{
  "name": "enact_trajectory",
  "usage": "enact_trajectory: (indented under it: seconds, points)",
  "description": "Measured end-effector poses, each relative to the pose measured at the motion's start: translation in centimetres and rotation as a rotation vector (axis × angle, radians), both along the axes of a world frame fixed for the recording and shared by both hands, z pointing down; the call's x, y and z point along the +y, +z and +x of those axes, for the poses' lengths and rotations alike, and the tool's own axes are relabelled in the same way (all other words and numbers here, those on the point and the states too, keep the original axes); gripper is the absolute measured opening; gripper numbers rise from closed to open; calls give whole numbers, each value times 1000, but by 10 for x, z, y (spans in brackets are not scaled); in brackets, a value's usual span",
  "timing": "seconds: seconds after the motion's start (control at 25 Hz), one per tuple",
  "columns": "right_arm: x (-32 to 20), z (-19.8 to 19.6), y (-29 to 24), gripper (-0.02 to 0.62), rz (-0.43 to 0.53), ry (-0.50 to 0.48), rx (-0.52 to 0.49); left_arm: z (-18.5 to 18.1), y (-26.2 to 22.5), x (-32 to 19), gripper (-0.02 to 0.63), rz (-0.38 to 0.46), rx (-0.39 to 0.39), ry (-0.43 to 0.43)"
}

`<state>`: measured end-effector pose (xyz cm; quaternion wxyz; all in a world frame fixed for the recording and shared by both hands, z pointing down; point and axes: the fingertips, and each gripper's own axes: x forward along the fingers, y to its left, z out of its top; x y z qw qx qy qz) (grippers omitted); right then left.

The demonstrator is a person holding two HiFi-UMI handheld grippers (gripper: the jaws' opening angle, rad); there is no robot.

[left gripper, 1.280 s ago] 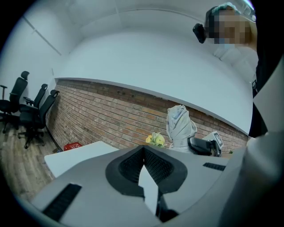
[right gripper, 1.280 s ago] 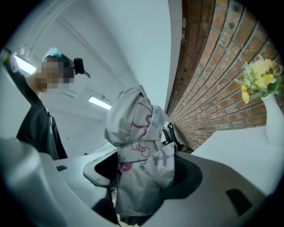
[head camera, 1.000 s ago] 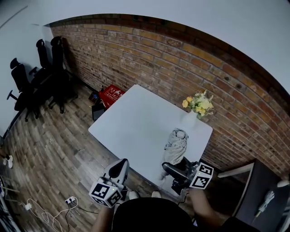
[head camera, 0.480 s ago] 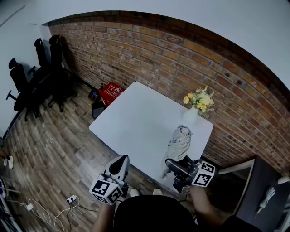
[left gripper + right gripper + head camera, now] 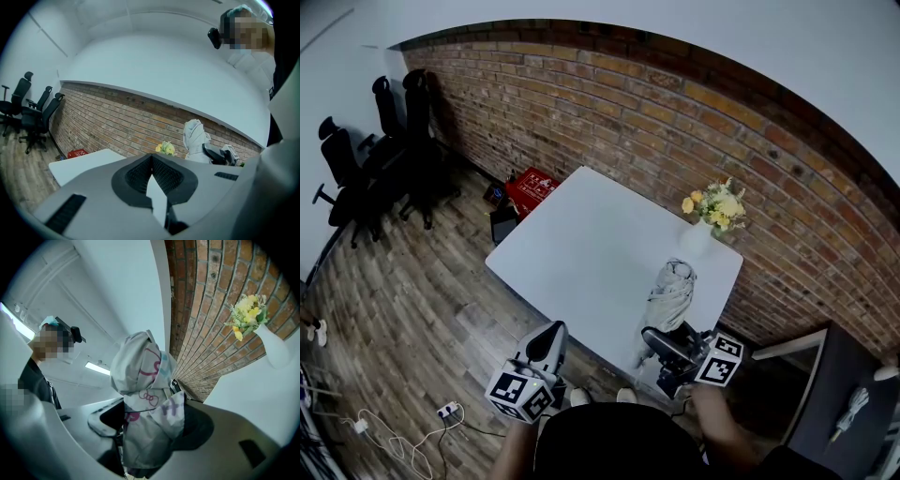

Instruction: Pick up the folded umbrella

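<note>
Your right tongs (image 5: pixel 666 342) clenched on near end of folded umbrella (image 5: pixel 670 292). Long axis runs straight out ahead of tongs, tipped upward, above near edge of counter (image 5: pixel 581 234). Left tongs (image 5: pixel 546 347) pressed together, empty, well apart to left. Judgement: lift is right hand's alone.

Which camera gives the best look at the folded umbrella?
The right gripper view: the folded umbrella fills its centre, clamped in the right gripper, printed fabric clear. The head view shows it small, above the white table. The left gripper view catches it small and distant.
</note>
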<state>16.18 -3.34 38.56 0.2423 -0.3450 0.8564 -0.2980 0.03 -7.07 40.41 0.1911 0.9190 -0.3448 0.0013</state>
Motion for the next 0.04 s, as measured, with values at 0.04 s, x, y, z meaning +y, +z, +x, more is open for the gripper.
enact_trajectory:
  seconds: [0.04]
  points:
    - [0, -1, 1, 304, -3, 2, -1, -1, 1, 0, 14, -2, -1, 0]
